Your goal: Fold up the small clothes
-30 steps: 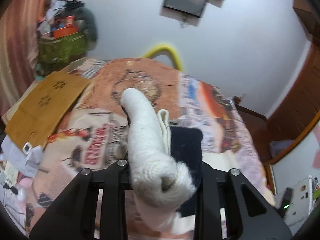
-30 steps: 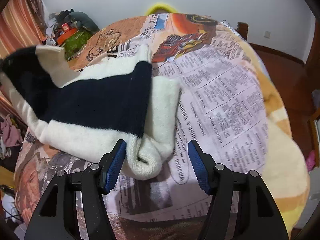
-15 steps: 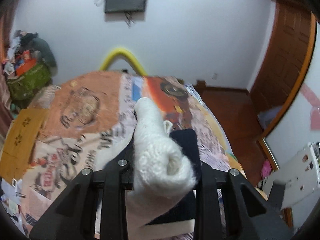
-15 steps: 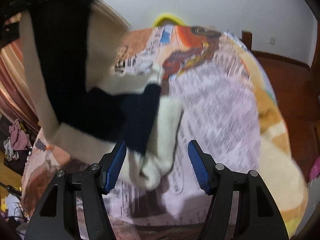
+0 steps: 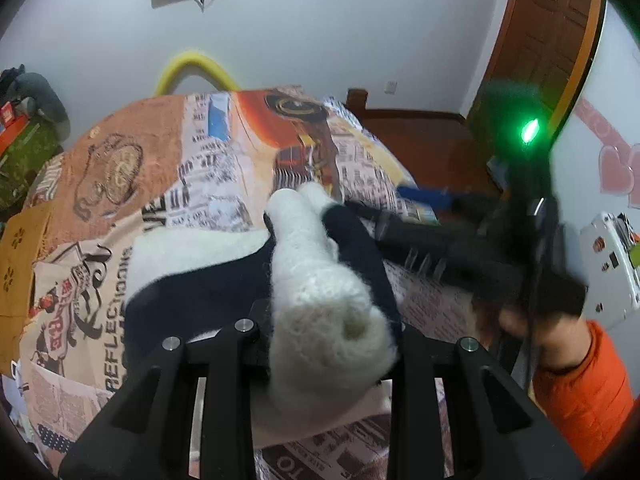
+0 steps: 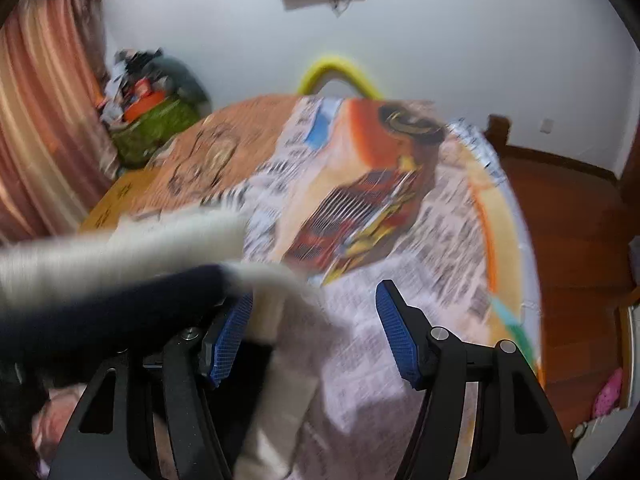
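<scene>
Sweater (image 5: 320, 304) bunched in left tongs (image 5: 332, 332), beside spread right tongs (image 6: 312, 320)

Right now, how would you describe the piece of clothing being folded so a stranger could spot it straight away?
Find the bed with the newspaper-and-car print cover that fills the room. Near its front lies a small knitted garment, one bunched end pinched in the left gripper. It is the only woolly thing there: fuzzy cream with a broad dark navy band.

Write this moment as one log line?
left gripper: shut on sweater | right gripper: open | sweater over bed
</scene>
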`<state>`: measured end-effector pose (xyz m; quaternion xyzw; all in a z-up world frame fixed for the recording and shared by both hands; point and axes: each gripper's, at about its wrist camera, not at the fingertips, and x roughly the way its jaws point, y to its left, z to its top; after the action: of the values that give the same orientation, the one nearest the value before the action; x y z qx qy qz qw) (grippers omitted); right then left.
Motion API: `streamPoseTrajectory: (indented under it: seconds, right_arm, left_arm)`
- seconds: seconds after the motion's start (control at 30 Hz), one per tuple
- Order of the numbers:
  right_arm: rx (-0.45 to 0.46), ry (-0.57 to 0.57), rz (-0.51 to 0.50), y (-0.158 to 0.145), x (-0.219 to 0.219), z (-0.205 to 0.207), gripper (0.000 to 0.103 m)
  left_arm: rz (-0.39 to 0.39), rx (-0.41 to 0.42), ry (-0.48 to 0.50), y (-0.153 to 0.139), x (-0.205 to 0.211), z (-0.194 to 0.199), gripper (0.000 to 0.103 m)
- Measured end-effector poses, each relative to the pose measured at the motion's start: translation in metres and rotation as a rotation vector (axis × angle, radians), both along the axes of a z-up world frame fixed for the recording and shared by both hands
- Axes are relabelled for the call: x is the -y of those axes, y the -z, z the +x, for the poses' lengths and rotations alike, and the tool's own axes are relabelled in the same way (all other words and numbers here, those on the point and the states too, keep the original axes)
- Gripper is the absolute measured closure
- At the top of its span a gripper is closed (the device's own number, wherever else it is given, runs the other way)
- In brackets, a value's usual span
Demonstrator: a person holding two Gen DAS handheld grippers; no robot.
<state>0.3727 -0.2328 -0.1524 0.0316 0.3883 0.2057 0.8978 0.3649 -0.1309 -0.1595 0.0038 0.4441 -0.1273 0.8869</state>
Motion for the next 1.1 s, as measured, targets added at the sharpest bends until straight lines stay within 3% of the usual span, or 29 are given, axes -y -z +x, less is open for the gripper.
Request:
streamPoseTrajectory:
  seconds: [0.2,0.33,0.37,0.4,0.47,0.5,0.67,0.77,0.9,1.0,1.1]
  right_arm:
    - [-0.001,0.075,0.025,-0.009,0.043,-0.015,0.043]
    - [-0.001,0.077,-0.032,-0.008,0.057,-0.040,0.043]
    - [-0.002,0.078,-0.041,-0.008,0.059,-0.043,0.043]
    - [-0.002,0.080,-0.047,-0.008,0.061,-0.047,0.043]
    - [-0.009,0.074,-0.047,-0.009,0.062,-0.053,0.043]
    - [-0.014,0.069,-0.044,-0.011,0.061,-0.056,0.043]
    - [0.019,0.050,-0.025,-0.029,0.052,-0.072,0.043]
    - [0.045,0.033,-0.013,-0.041,0.039,-0.078,0.041]
    - [0.075,-0.014,-0.008,-0.053,0.012,-0.082,0.040]
    - [0.086,-0.052,-0.001,-0.054,-0.011,-0.081,0.040]
    - [0.076,-0.095,-0.005,-0.049,-0.040,-0.075,0.040]
  left_arm:
    - [0.022,-0.093,0.032,0.036,0.024,0.004,0.075]
    - [0.103,-0.096,0.054,0.053,0.043,-0.004,0.067]
    - [0.126,-0.088,0.060,0.054,0.046,-0.007,0.056]
    - [0.131,-0.088,0.066,0.054,0.047,-0.008,0.037]
    - [0.093,-0.090,0.077,0.049,0.044,-0.015,0.020]
    - [0.077,-0.089,0.078,0.046,0.041,-0.018,0.017]
    - [0.019,-0.066,0.075,0.017,0.015,-0.032,0.016]
    - [-0.038,-0.040,0.020,-0.002,-0.023,-0.036,0.009]
    - [0.011,0.015,-0.096,-0.017,-0.076,-0.030,0.009]
    - [0.002,0.018,-0.155,-0.019,-0.111,-0.024,0.009]
    - [0.042,0.001,-0.190,-0.010,-0.130,-0.015,0.008]
